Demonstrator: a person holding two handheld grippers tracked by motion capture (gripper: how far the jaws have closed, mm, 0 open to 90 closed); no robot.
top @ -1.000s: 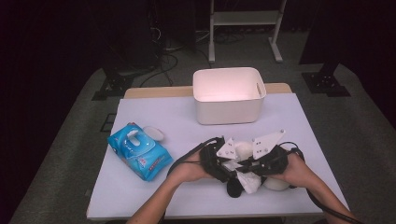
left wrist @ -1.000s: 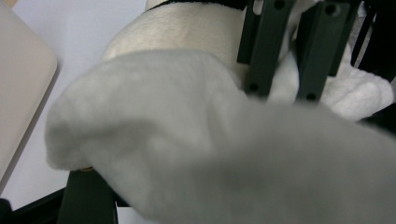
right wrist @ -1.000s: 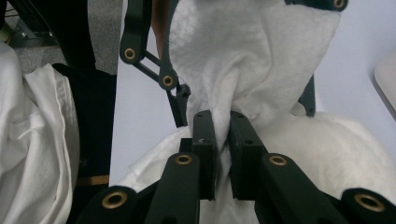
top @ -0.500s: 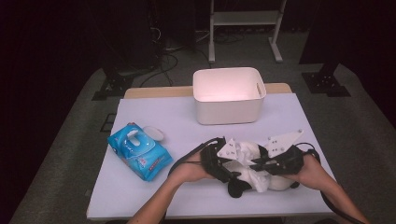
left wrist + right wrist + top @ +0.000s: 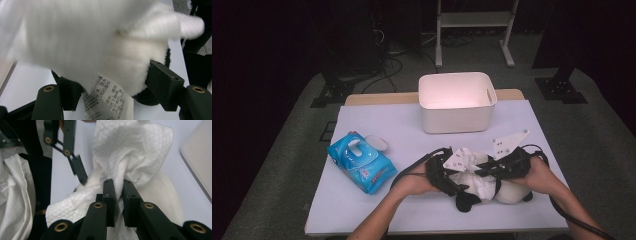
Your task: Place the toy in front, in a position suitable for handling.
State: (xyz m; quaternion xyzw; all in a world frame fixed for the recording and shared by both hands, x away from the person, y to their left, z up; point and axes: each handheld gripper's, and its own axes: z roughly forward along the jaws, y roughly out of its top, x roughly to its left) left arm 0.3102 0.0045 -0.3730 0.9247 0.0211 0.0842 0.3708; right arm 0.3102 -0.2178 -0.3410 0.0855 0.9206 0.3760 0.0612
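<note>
A white plush toy (image 5: 507, 192) with black limbs lies on the near right of the table. My left gripper (image 5: 457, 185) holds it from the left; in the left gripper view the jaws press on both sides of the white fur (image 5: 100, 45), just above a printed label (image 5: 107, 100). My right gripper (image 5: 484, 170) comes in from the right, shut on a crumpled white wipe (image 5: 130, 147). The right gripper (image 5: 119, 187) keeps the wipe bunched against the toy's white body (image 5: 167, 192). One jaw of the left gripper (image 5: 75, 165) shows beyond the wipe.
A blue pack of wet wipes (image 5: 361, 162) lies at the left of the table with a small white oval lid (image 5: 377, 142) beside it. A white open bin (image 5: 457, 102) stands at the back middle. The lavender table top (image 5: 412, 125) ends close behind the bin.
My right hand has shifted a little to the right with the wipe over the toy. The left hand and the toy have stayed where they were.
</note>
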